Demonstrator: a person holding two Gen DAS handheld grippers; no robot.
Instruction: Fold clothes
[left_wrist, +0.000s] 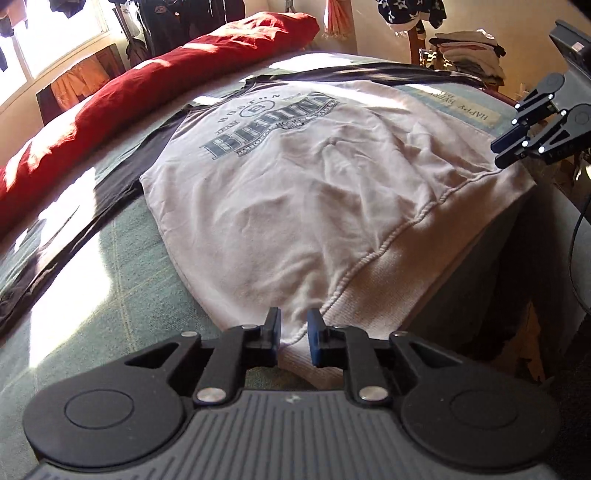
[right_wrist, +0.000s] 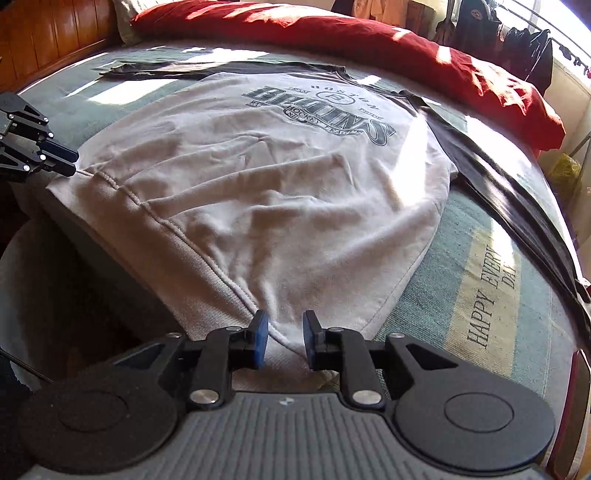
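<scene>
A grey sweatshirt (left_wrist: 295, 177) with dark sleeves and a printed hockey logo on the chest lies face up and spread flat on a bed (right_wrist: 461, 258) covered in a pale green blanket. Its ribbed hem (left_wrist: 399, 258) runs along the near edge of the bed and partly hangs over it. One dark sleeve (right_wrist: 517, 206) stretches out straight across the blanket, and the other sleeve (right_wrist: 207, 68) lies straight along the far side. A long red pillow (left_wrist: 110, 107) lies along the far edge of the bed, beyond the collar. The left tool (left_wrist: 294, 334) hovers over one corner of the hem with its blue-padded fingers (left_wrist: 314, 339) a little apart; the cloth shows in the gap between them, but the pads do not press on it. The right tool (right_wrist: 285, 338) sits at the opposite hem corner in the same way, fingers slightly parted with the fabric edge visible between them and not pinched. Sunlight falls in bright patches across the blanket and the shirt. A stack of folded clothes (left_wrist: 469, 51) sits on a chair beyond the bed, and other garments hang by the window (left_wrist: 55, 40).
</scene>
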